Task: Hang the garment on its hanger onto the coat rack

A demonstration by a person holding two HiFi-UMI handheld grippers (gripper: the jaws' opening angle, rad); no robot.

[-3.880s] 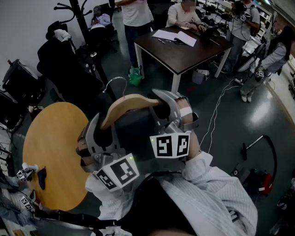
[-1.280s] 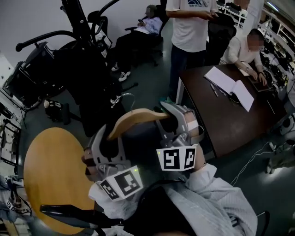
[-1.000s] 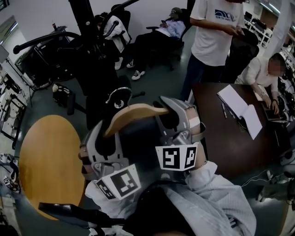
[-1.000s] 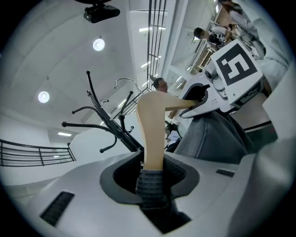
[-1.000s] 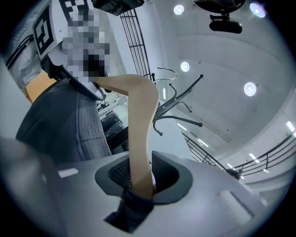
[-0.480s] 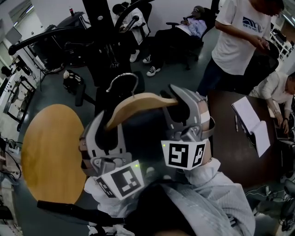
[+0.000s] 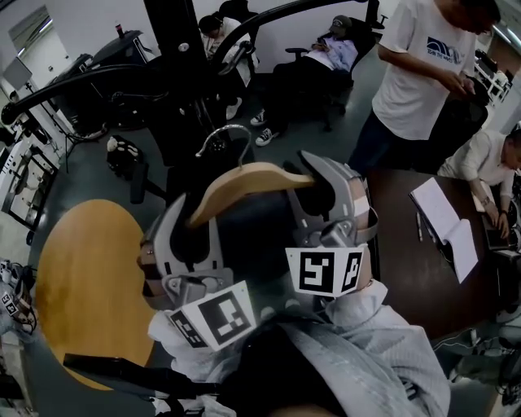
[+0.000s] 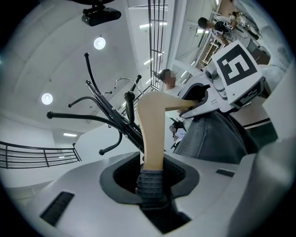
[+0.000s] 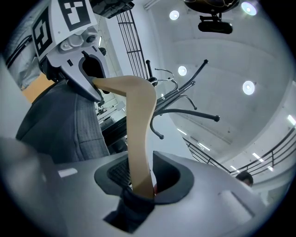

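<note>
The step in hand looks like the approach: carrying the hanger (image 7: 244,181) up to the coat rack (image 7: 172,57) so that its wire hook (image 7: 221,138) can drop over one of the rack's curved arms (image 7: 273,11). The left gripper (image 8: 150,183) has its jaws clenched on one end of the wooden bar, over a fold of the dark garment (image 7: 244,236). The right gripper (image 9: 138,185) grasps the other end the same way, with fabric bunched in the slot below the wood. The garment hangs from the bar between the two grippers, on the person's side of the rack and apart from it. The hook stands up just in front of the rack's pole, lower than the arms.

To do this well, both ends should rise together so the bar stays level and the hook stays upright (a dip at either end would tilt the hook off its line). The arms end in small knobs, so the hook probably has to go above the tip of the chosen arm, then in toward the pole, then down. Which way the hook's opening faces is hard to read, so it is worth checking before the lift. Neither grip should loosen until the hook bears the weight on the arm.
</note>
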